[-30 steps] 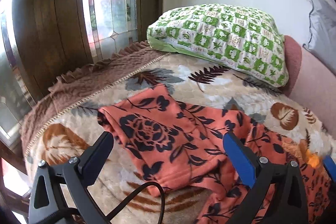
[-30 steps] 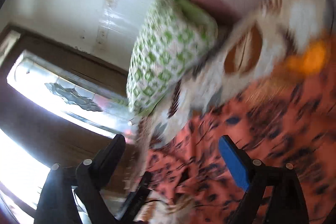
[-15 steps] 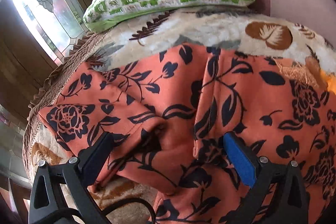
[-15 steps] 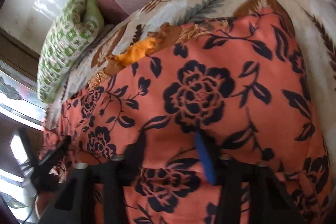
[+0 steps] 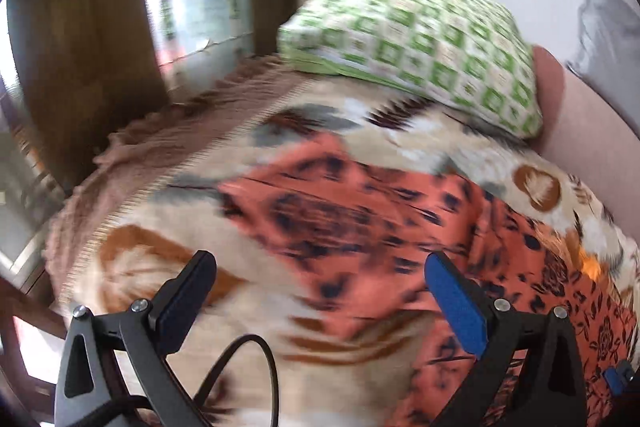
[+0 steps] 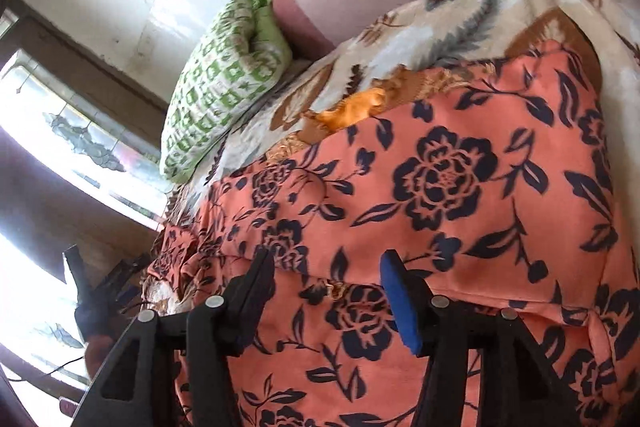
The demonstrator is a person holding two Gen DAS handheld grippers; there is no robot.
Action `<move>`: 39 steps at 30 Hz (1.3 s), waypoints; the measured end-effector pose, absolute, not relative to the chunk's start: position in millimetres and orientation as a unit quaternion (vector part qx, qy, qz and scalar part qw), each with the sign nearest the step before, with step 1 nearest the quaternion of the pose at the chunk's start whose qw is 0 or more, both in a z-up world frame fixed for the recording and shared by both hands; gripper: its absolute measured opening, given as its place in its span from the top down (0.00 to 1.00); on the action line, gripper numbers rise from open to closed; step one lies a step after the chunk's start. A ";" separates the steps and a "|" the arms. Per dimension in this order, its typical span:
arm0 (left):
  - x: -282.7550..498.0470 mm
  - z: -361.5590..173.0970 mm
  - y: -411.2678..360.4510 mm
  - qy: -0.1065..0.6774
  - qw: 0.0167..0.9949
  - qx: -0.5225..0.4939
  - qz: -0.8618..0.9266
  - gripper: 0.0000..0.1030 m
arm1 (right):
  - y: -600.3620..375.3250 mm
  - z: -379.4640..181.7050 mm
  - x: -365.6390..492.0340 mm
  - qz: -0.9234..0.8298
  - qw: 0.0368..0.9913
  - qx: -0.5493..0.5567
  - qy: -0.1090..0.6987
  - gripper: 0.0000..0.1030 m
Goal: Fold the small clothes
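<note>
An orange garment with dark blue flowers (image 5: 360, 219) lies spread on a leaf-patterned blanket (image 5: 152, 259). It fills the right wrist view (image 6: 460, 195), with a folded edge running across just ahead of the fingers. My left gripper (image 5: 320, 267) is open and empty, held above the garment's left end; this view is motion-blurred. My right gripper (image 6: 326, 263) is open over the garment's fold, close to the cloth, with nothing held. The left gripper also shows in the right wrist view (image 6: 100, 291) at the far left.
A green-and-white checked pillow (image 5: 420, 51) lies at the head of the bed against a pink bolster (image 6: 304, 15). A wooden window frame (image 5: 80, 39) and stained glass stand at the left. A brown fringed cover (image 5: 168, 143) edges the blanket.
My left gripper has pulled back and up from the garment and turned toward the window. My right gripper has opened wider and stays low over the fold.
</note>
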State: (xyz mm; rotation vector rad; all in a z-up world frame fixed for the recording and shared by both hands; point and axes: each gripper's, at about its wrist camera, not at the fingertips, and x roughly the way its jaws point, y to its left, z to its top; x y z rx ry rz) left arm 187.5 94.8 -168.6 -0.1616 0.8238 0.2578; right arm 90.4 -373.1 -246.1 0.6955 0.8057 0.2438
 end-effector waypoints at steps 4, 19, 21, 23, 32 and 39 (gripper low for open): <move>183.6 -146.5 142.7 0.399 0.900 -0.093 0.149 0.00 | -358.3 -235.2 89.5 0.135 0.866 0.305 0.372 0.40; 229.1 -170.8 176.9 0.456 0.847 -0.270 0.040 0.12 | -346.9 -228.2 92.5 0.125 0.878 0.283 0.365 0.39; 233.3 -178.9 180.1 0.457 0.838 -0.297 0.033 0.14 | -347.1 -229.2 94.1 0.126 0.876 0.286 0.368 0.39; 235.0 -183.6 184.0 0.453 0.835 -0.311 0.031 0.19 | -347.7 -229.0 94.7 0.126 0.876 0.286 0.368 0.39; 244.8 -200.1 189.0 0.445 0.830 -0.336 0.015 0.41 | -344.8 -236.0 99.6 0.121 0.872 0.285 0.378 0.39; 246.9 -215.6 195.4 0.450 0.817 -0.361 0.015 0.41 | -336.6 -239.4 103.6 0.121 0.873 0.270 0.387 0.39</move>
